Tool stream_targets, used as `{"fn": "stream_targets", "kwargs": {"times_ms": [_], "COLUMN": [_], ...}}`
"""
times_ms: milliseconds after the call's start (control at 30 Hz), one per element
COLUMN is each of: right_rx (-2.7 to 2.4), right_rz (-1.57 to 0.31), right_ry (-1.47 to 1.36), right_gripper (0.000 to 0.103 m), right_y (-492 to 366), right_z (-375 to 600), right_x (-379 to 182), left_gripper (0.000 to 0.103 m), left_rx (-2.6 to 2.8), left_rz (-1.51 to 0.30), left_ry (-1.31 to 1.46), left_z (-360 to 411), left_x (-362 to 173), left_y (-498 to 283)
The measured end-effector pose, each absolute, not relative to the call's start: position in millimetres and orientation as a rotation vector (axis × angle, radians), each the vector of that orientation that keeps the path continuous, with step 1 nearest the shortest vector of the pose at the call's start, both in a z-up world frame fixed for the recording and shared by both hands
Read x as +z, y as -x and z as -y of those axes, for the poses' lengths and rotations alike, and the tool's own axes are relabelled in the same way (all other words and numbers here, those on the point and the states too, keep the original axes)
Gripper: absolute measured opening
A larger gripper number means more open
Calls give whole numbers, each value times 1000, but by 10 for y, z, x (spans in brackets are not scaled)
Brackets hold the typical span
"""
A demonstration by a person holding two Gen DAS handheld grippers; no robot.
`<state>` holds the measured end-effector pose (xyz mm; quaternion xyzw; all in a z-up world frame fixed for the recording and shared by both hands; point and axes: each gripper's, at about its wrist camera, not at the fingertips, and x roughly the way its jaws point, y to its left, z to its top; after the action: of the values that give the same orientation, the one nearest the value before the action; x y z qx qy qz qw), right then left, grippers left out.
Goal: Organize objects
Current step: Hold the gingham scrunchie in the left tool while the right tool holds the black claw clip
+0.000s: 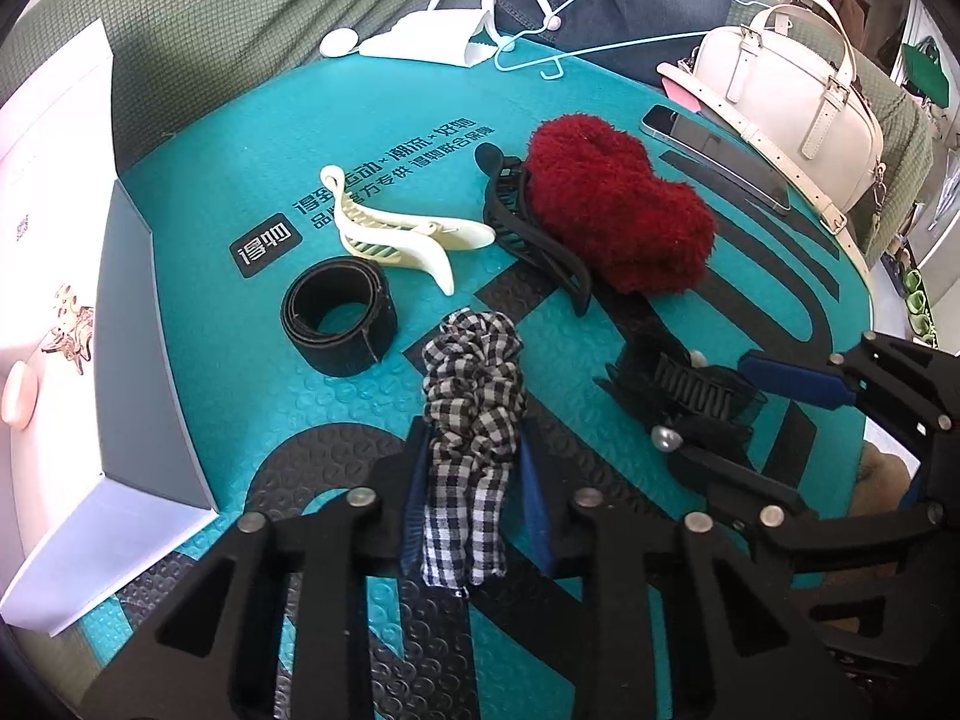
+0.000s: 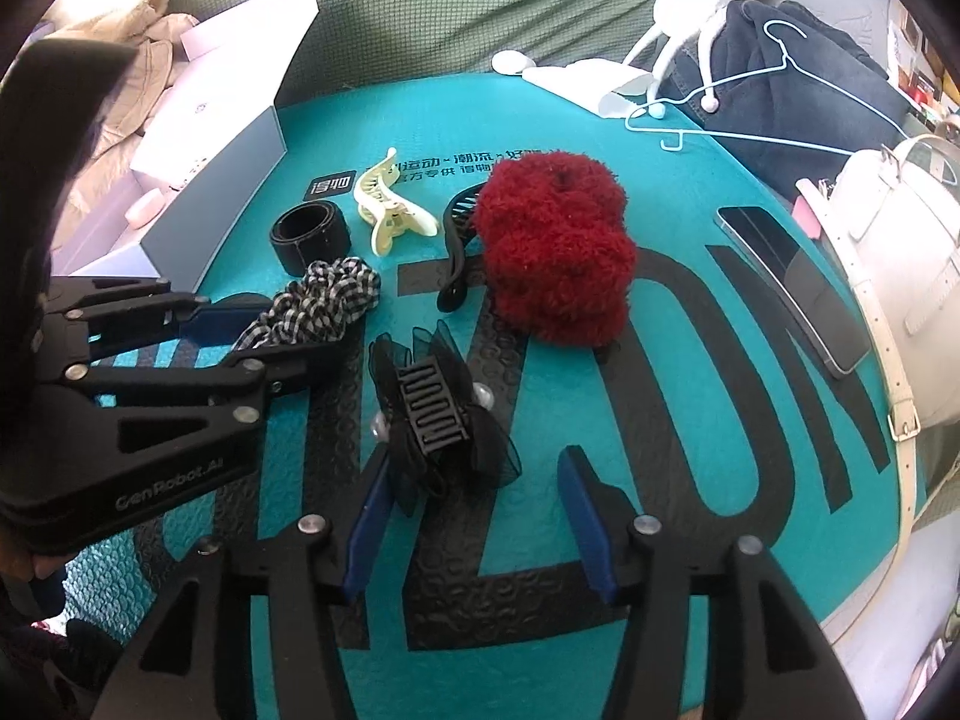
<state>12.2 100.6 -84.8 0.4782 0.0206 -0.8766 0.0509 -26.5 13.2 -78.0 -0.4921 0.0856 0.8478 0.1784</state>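
Your left tool [image 1: 474, 501] clamps the checked scrunchie [image 1: 471, 420], its length running straight ahead along the fingers; your right tool [image 2: 474, 510] stands open around the black bow clip [image 2: 438, 414]

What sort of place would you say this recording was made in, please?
Most likely a lived-in home room: the teal mat lies over a green sofa-like cover, with a cream handbag, a wire clothes hanger and folded dark clothing around it.

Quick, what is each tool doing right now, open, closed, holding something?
Left tool: closed on the black-and-white checked fabric scrunchie.
Right tool: open, around the black mesh bow hair claw, not pressing it.
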Motion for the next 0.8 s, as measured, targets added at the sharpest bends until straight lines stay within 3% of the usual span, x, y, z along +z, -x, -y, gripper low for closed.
{"fn": "stream_targets", "kwargs": {"times_ms": [200, 300, 433, 800], "right_rx": [-2668, -2670, -2668, -2665], "right_rz": [-53, -53, -27, 35], "right_ry": [-1441, -1437, -1433, -1396], "right_gripper": [53, 33, 21, 17], "right_y": [-116, -136, -150, -251], "right_z": [-1006, -1003, -1006, -962], "right_x": [-854, -846, -830, -740], "left_gripper": [22, 21, 21, 21], "left_rx": [2380, 2375, 2369, 2396], "left_rz": [-185, -172, -143, -97], "left_ry": [1417, 1434, 1456, 1448], "left_z": [-88, -74, -25, 158], "left_x": [-767, -760, -747, -574], "left_y": [265, 256, 237, 146]}}
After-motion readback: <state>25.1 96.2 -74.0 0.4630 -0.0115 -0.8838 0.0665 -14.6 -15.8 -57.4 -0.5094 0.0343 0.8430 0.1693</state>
